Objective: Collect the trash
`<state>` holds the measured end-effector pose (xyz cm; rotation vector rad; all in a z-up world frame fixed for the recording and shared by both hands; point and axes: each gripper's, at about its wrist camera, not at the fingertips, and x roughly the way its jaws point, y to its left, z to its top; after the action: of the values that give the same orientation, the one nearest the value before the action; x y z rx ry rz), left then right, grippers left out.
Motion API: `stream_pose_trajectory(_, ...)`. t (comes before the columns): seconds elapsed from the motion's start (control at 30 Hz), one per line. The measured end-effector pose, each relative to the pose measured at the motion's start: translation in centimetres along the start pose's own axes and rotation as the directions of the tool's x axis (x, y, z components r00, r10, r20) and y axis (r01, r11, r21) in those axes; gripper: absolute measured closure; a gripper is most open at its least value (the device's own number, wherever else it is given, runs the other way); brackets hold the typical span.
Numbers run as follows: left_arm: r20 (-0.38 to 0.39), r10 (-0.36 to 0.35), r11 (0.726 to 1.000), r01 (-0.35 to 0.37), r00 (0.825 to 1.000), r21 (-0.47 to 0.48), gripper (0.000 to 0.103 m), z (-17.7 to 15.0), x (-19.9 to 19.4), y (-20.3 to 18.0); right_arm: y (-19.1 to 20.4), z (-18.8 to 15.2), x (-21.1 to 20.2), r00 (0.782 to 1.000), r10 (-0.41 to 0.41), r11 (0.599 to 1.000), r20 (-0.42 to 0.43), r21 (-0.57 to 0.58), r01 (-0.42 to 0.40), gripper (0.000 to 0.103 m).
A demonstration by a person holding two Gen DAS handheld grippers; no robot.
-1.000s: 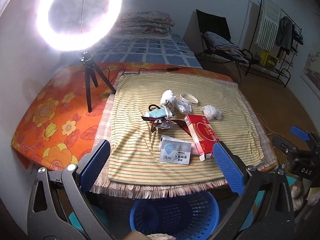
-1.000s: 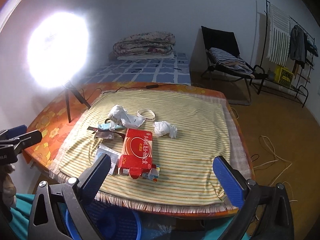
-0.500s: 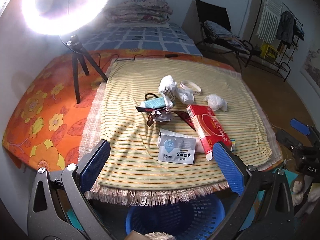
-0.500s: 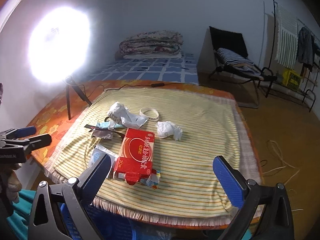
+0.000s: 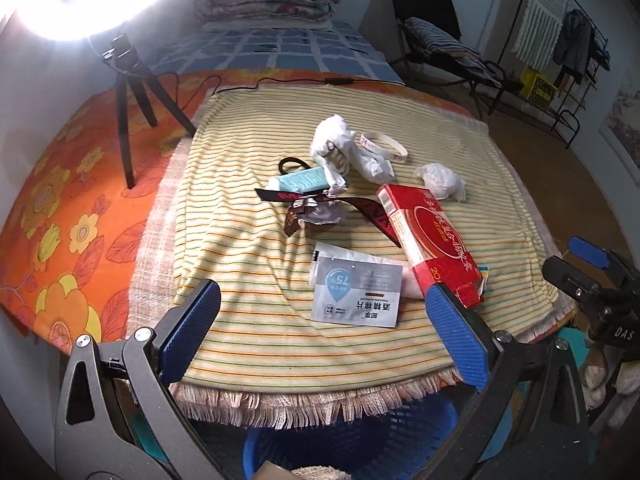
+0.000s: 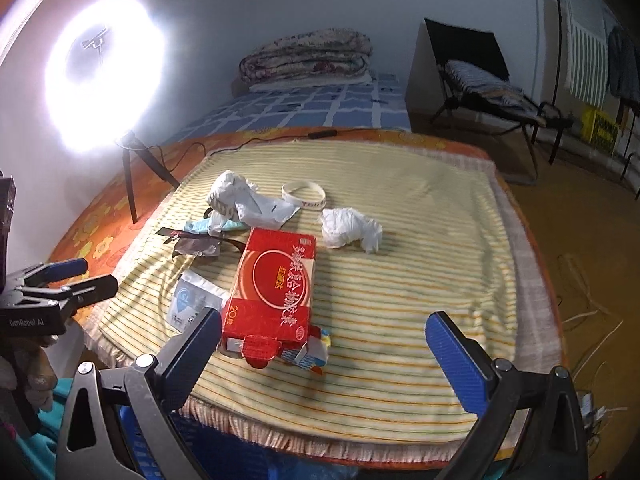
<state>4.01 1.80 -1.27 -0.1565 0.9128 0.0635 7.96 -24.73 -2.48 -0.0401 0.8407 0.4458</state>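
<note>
Trash lies on a striped cloth (image 5: 240,264) over the table: a red carton (image 5: 430,240) (image 6: 276,284), a grey sachet (image 5: 356,290) (image 6: 192,300), a crumpled white tissue (image 5: 442,182) (image 6: 348,228), a white plastic bag (image 5: 344,148) (image 6: 244,200), a white band (image 5: 384,146) (image 6: 302,194), a teal packet (image 5: 300,180) and dark wrappers (image 5: 312,212). My left gripper (image 5: 320,332) is open and empty above the table's near edge, over the sachet. My right gripper (image 6: 324,354) is open and empty near the carton's front end. A blue basket (image 5: 348,444) stands below the table edge.
A ring light on a tripod (image 5: 128,80) (image 6: 132,160) stands at the table's back left, its cable (image 5: 256,84) along the far edge. A bed with folded quilts (image 6: 308,56), a chair (image 6: 480,80) and a clothes rack (image 5: 560,40) stand behind.
Both grippers have moved forward and lower toward the table, so the trash looks larger and nearer. Both stay open and empty. Nothing on the cloth has moved.
</note>
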Motion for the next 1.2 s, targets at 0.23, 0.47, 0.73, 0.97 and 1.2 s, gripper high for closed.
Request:
stream_pose_trajectory(0.23,0.016,0.004,0.999,-0.004,1.000,0.044,0.000,0.0,-0.5,-1.3,-0.3,0.0,-0.8,1.000,0.007,1.000,0.029,0.020,-0.008,0.000)
stream_pose_trajectory(0.47,0.038,0.022,0.998,-0.025,0.999,0.065,0.000,-0.1,-1.0,-1.9,-0.8,-0.4,-1.3,1.000,0.010,0.999,0.030,0.032,-0.011,0.000)
stream_pose_trajectory(0.73,-0.010,0.007,1.000,-0.007,1.000,0.017,0.000,0.0,-0.3,-0.2,-1.3,-0.6,-1.5,0.999,0.008,0.999,0.033,0.042,-0.010,0.000)
stream_pose_trajectory(0.97,-0.047,-0.004,1.000,0.003,0.999,-0.029,0.000,0.5,0.1,2.1,-1.7,-0.2,-0.8,0.999,0.029,0.998,-0.018,0.058,-0.028,0.000)
stream_pose_trajectory(1.2,-0.043,-0.025,1.000,0.025,0.999,-0.017,0.004,2.1,0.4,3.4,-0.8,1.0,1.0,0.997,0.050,0.999,-0.064,0.012,-0.050,0.000)
